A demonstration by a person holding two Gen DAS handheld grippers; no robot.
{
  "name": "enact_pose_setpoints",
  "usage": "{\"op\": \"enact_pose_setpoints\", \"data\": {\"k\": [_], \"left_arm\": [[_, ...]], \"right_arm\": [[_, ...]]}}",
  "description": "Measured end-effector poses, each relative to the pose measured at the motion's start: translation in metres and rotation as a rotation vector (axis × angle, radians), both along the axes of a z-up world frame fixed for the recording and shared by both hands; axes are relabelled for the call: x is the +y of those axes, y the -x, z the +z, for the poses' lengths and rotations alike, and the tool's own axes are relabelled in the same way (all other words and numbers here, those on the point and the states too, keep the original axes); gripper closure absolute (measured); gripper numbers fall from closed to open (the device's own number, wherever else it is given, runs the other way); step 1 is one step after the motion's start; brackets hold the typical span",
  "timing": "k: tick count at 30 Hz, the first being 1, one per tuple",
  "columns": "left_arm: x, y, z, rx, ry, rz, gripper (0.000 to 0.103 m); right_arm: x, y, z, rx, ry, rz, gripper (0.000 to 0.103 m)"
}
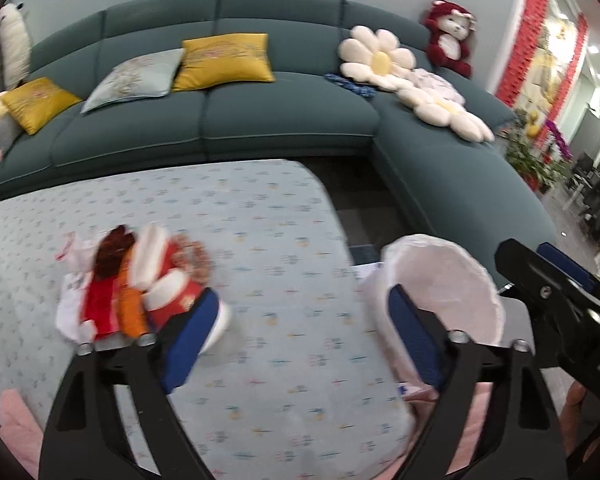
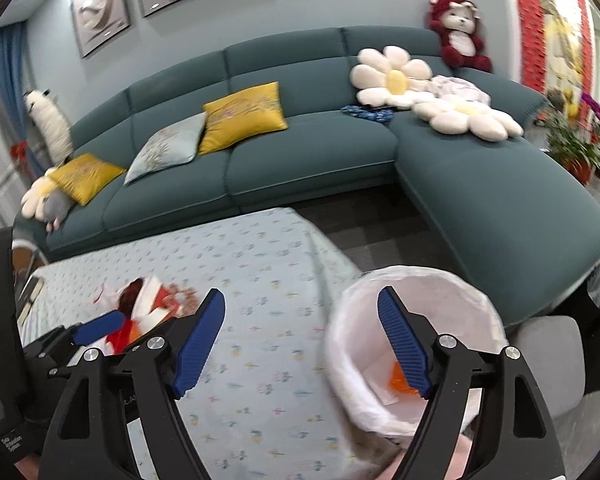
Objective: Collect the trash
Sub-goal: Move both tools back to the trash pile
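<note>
Trash pile (image 1: 132, 280) is lying on the table (image 1: 260, 216); lined bin (image 2: 416, 344) is standing right of it; sofa (image 2: 308, 152) is sitting behind both

Living room, home-style w/ showroom feel.
Teal sectional sofa (image 2: 300, 152) w/ yellow cushions (image 2: 242, 116), flower pillows (image 2: 392, 76), plush bear (image 2: 458, 32), framed wall art (image 2: 100, 8), clothed coffee table (image 2: 260, 264).

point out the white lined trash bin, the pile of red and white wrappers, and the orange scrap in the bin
white lined trash bin (image 2: 340, 344), right wrist view, left wall
pile of red and white wrappers (image 1: 140, 280), left wrist view, middle
orange scrap (image 2: 398, 380), right wrist view, visible part
</note>
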State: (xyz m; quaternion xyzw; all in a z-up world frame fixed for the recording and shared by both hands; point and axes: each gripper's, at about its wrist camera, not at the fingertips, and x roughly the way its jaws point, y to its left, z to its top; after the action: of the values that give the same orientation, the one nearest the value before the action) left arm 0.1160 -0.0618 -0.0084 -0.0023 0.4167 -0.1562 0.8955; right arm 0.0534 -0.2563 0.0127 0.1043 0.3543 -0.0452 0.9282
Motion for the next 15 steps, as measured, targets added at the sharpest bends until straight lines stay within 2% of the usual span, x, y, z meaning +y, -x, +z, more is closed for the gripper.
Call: {"op": "enact_pose_setpoints", "data": {"k": [15], "left_arm": [[0.148, -0.010, -0.033, 0.035, -0.054, 0.226, 0.014]], "right_arm": [[0.111, -0.034, -0.024, 0.067, 0.005, 0.156, 0.025]]}}
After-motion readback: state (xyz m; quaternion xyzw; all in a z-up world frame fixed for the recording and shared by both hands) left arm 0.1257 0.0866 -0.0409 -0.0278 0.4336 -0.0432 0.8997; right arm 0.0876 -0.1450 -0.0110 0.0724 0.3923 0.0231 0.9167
